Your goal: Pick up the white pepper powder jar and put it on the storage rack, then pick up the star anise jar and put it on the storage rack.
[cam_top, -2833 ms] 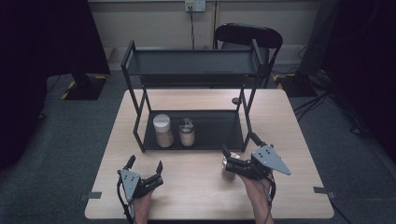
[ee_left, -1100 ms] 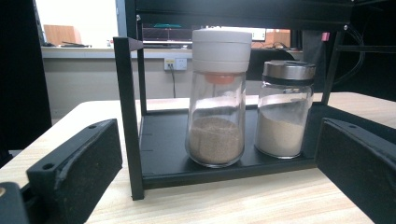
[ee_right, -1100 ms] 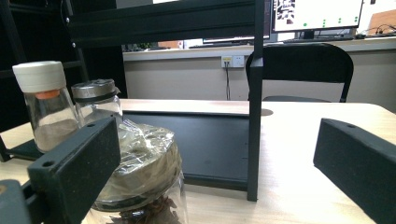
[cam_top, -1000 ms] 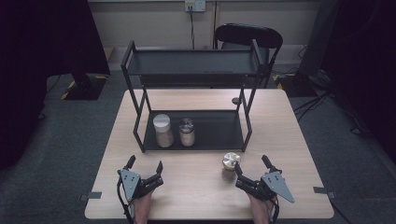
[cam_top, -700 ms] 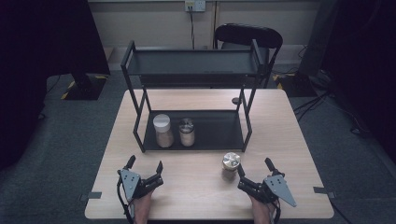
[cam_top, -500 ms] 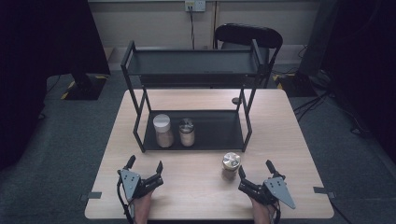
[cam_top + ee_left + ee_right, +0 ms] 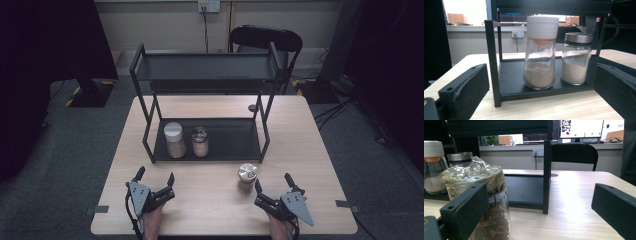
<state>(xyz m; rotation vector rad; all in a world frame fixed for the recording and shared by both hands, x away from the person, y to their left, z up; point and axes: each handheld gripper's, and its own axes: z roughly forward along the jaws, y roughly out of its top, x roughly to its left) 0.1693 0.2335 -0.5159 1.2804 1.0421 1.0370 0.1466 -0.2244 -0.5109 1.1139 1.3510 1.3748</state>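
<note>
Left gripper: held low at the near left of the table, jaws spread wide and empty; in the left gripper view both black jaws are seen standing far apart on either side of the rack's lower shelf.
Right gripper: held low at the near right of the table, jaws spread wide with nothing between them; the grey three-cornered plate is seen on top of it.
Star-anise jar: stood upright on the bare tabletop, in front of the rack's near right leg and just beside the right gripper's left jaw; whether that jaw touches it cannot be told. In the right gripper view its mouth is seen covered with crinkled clear film, with dark star-shaped spice inside, partly hidden behind the left jaw.
Table: light wood, with both grippers at its near edge.
Rack: black, two shelves, set across the middle of the table.
White-lidded jar: upright on the left part of the lower shelf, partly filled with brownish powder.
Metal-lidded jar: upright just beside the white-lidded jar, on its right, holding paler powder.
Chair: dark, placed beyond the far edge of the table.
</note>
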